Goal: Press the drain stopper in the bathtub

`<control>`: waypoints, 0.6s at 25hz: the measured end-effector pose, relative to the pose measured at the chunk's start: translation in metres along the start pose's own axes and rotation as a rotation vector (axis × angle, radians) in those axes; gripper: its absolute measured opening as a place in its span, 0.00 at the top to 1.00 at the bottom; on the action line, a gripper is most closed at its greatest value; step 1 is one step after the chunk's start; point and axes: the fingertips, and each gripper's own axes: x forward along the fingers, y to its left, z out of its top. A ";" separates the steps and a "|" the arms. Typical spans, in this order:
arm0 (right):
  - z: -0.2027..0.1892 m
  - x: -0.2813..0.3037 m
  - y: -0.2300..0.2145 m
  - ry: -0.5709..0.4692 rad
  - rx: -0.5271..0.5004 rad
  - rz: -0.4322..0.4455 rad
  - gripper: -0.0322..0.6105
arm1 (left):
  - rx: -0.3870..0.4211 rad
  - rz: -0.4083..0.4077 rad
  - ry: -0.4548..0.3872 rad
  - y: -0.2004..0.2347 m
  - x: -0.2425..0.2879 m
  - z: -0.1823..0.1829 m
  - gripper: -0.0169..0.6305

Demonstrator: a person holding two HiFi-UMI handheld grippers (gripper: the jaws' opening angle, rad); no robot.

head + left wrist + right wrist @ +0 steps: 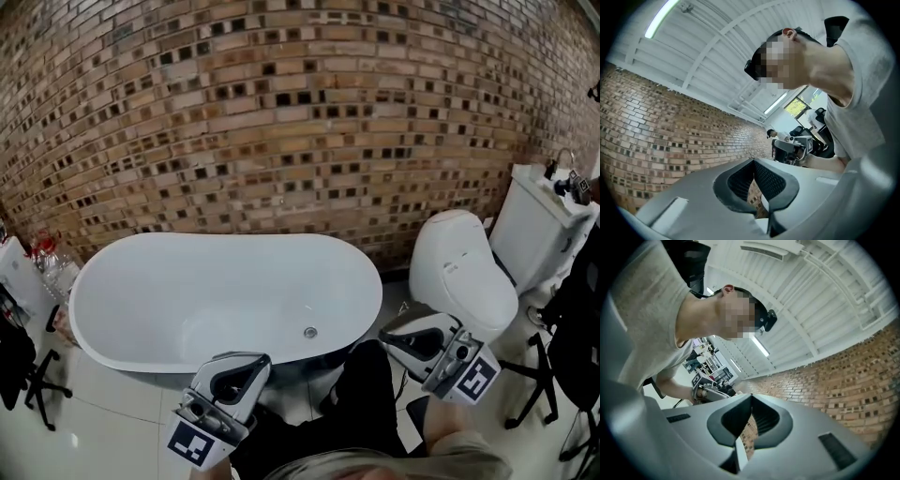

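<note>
The drain stopper (310, 332) is a small round metal button in the floor of the white bathtub (187, 281). It sits toward the tub's right end, close to the near side. It looks hard, shiny and smooth, so a tip could slip off it. It stays in its hole, so there is nothing to lift or grab. I think the best way is to push straight down on its middle with closed jaw tips, and not too hard.

The bathtub looks empty. I see no water in it and nothing else inside, only the stopper.

The left hand-held gripper (246, 367) is outside the tub, just in front of its near edge. Its jaws are closed tip to tip, with nothing between them. The right hand-held gripper (398, 337) is past the tub's right end, between the tub and the toilet (459, 272). Its jaws are closed too, and it holds nothing. Both are apart from the stopper.

The toilet lid is down. Some bottles (52, 255) stand on the floor by the tub's left end. They are too small to tell what is in them.
</note>
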 end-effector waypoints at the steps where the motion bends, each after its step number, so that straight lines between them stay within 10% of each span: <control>1: 0.005 0.002 0.005 -0.005 -0.014 0.009 0.95 | 0.003 -0.011 0.002 -0.004 -0.001 0.000 0.97; 15: 0.006 0.002 0.047 0.135 -0.002 0.058 0.95 | -0.051 -0.043 0.000 -0.024 -0.013 0.009 0.97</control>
